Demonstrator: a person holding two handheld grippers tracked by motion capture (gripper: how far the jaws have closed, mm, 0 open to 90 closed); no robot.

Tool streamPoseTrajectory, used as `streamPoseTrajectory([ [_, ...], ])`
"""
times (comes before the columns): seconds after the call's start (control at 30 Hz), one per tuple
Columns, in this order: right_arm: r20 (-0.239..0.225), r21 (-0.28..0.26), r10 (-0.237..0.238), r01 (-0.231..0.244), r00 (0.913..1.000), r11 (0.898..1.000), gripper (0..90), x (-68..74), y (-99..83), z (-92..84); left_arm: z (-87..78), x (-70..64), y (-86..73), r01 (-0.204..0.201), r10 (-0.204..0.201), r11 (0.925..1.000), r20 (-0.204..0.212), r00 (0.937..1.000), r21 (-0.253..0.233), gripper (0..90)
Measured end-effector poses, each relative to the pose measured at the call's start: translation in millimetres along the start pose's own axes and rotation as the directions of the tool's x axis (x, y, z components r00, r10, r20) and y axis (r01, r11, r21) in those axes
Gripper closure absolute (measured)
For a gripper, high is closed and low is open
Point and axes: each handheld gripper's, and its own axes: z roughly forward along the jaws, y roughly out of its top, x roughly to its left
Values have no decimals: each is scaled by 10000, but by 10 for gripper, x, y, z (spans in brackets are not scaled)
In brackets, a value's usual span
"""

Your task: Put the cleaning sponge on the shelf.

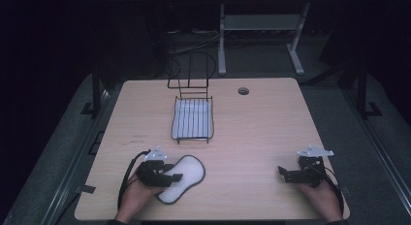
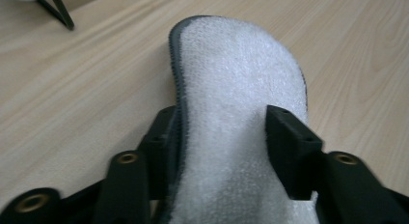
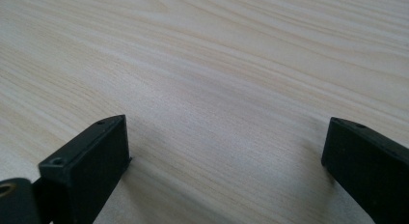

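A white fleecy pad (image 1: 188,172) with a dark stitched edge, shaped like a shoe insole, lies at the front left of the table. My left gripper (image 1: 174,177) reaches onto it from the left. In the left gripper view the pad (image 2: 231,74) runs up between the two black jaws, its left edge curled upward, and the left gripper (image 2: 222,132) is shut on it. My right gripper (image 1: 282,172) rests near the front right of the table, pointing left. Seen in its own view, the right gripper (image 3: 226,147) is open over bare wood.
A black wire rack (image 1: 193,119) with an upright wire back stands at mid-table, behind the pad; one foot of the rack (image 2: 60,11) shows in the left gripper view. A round cable hole (image 1: 243,91) sits near the far edge of the wooden table (image 1: 261,128).
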Motion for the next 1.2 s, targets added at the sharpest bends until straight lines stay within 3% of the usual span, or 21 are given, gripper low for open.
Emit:
streamPoseTrajectory([
  [0.33,-1,1,-1,1,10000,10000,24,0,0,0,-116,-4,35,-18,32,9987,269,9996,-500,659],
  [1.2,-4,0,4,-4,10000,10000,24,0,0,0,-359,-110,208,-326,452,9912,963,9943,-1286,820],
])
